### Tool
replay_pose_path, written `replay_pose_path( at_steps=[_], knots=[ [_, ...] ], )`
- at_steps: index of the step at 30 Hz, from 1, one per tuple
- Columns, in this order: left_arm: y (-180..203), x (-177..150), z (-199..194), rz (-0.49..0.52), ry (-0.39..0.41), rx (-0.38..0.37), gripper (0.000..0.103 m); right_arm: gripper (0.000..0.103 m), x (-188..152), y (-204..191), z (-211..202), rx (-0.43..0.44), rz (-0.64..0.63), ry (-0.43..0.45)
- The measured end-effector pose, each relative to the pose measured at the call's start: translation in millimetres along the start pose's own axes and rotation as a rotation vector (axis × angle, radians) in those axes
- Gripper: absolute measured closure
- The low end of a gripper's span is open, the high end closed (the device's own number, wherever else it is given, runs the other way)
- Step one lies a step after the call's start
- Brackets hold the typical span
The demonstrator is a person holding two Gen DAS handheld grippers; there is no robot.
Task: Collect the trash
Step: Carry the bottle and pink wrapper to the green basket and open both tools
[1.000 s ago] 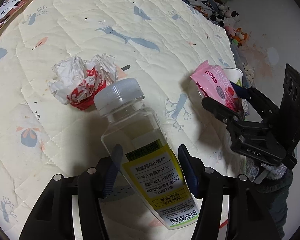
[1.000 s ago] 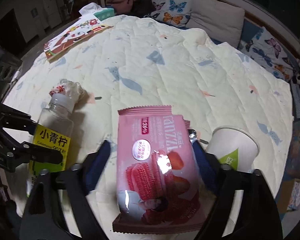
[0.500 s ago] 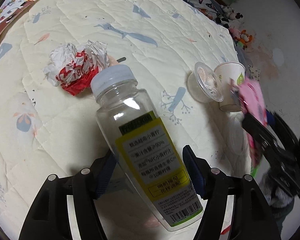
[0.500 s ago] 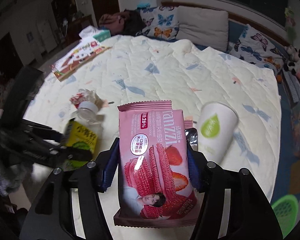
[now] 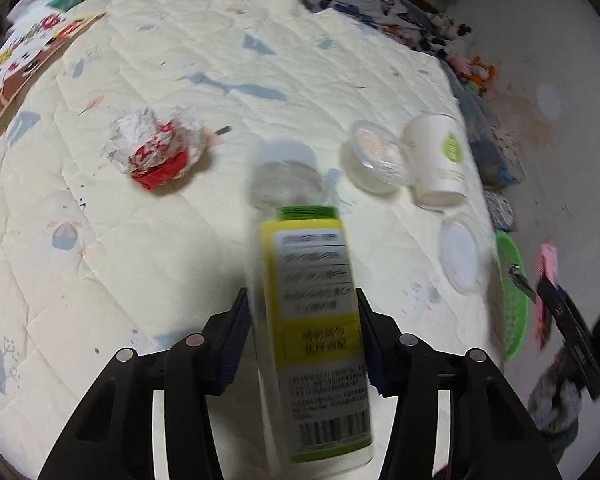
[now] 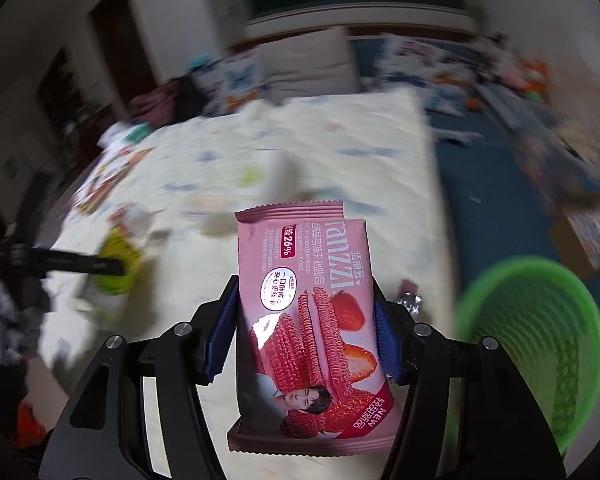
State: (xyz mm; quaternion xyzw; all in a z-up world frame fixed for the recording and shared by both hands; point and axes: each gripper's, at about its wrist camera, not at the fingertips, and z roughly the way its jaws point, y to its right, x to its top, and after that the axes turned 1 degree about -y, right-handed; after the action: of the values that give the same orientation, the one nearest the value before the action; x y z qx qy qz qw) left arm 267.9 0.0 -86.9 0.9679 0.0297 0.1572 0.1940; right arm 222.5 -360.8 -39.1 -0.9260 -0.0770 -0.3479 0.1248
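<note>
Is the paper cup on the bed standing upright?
No, the paper cup lies tipped on its side on the quilt, beside a clear plastic lid.

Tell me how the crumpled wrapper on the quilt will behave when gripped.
The crumpled wrapper looks like thin paper, so it is probably very light and will likely crush between the pads. Its loose folds may tear or slip free. Lying on the soft quilt, it seems unlikely to roll.

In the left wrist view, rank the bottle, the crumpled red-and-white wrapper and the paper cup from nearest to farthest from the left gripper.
1. Bottle: between the left gripper jaws, which are closing on it.
2. Crumpled red-and-white wrapper: on the quilt, ahead to the left.
3. Paper cup: lying ahead to the right, near the quilt's edge; too close to the wrapper to rank firmly.
</note>
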Motion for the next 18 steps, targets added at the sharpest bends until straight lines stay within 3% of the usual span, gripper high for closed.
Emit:
replay_pose_path(
  at_steps=[3, 8, 14, 18],
  knots=[
    [13.6, -5.9, -11.2, 0.042, 0.007, -0.035, 0.059, 0.043, -14.9, 44.7, -13.7, -0.09, 0.082, 0.008],
    [30.2, -13.9, -11.5, 0.077, 0.0, -0.038, 0.059, 0.043, -39.5, 101.9, -24.7, -0.154, 0.205, 0.005],
    [46.4, -28.9, -28.6, 0.11, 0.007, -0.091, 0.059, 0.042, -66.4, 141.4, -19.9, -0.245, 0.265, -0.037],
    [68.2, -35.3, -40.1, 0.154, 0.003, -0.141, 0.059, 0.041, -75.8, 167.2, -13.1, -0.26, 0.333, -0.045]
  ],
)
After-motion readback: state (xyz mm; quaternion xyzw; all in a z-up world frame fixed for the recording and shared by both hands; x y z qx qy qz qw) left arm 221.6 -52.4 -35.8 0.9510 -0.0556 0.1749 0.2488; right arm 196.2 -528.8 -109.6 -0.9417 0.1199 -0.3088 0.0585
